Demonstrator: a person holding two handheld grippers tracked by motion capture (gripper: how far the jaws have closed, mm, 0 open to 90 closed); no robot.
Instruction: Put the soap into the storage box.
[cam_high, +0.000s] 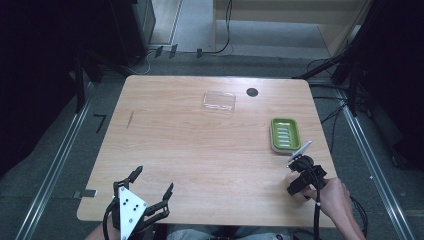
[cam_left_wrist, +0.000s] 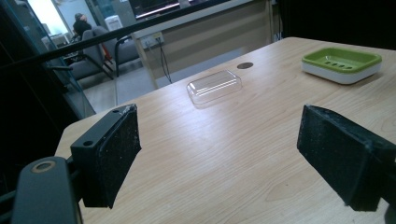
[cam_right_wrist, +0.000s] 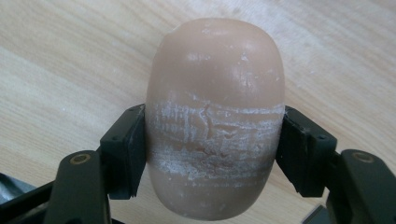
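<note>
— So where do the right tongs (cam_right_wrist: 212, 154) stand?

— Closed on a bar of soap (cam_right_wrist: 215, 116), a rounded beige one with whitish scuffing across its middle. The two black jaws press its sides, and the bar is over the bare wood of the worktop (cam_high: 200, 150). From the high view, the right tongs (cam_high: 292, 176) are near the worktop's right front corner, held by a hand (cam_high: 332, 196).

— And what lies around them?

— A green soap dish (cam_high: 285, 133) with a white base, just beyond the right tongs, near the right edge. Nothing stands between the two. Farther back, toward the middle, a clear plastic lid (cam_high: 219, 101) lies flat, with a small dark round hole (cam_high: 252, 92) in the wood beside it.

— How about the left tongs (cam_high: 152, 182)?

— Spread wide, gripping nothing, at the front left edge, with the grey three-cornered plate on top. Their own view looks between the parted pads (cam_left_wrist: 114, 154) across open wood to the lid and the dish.

— Anything off the worktop?

— Cables on the grey floor (cam_high: 65, 165) beyond the far edge.
</note>
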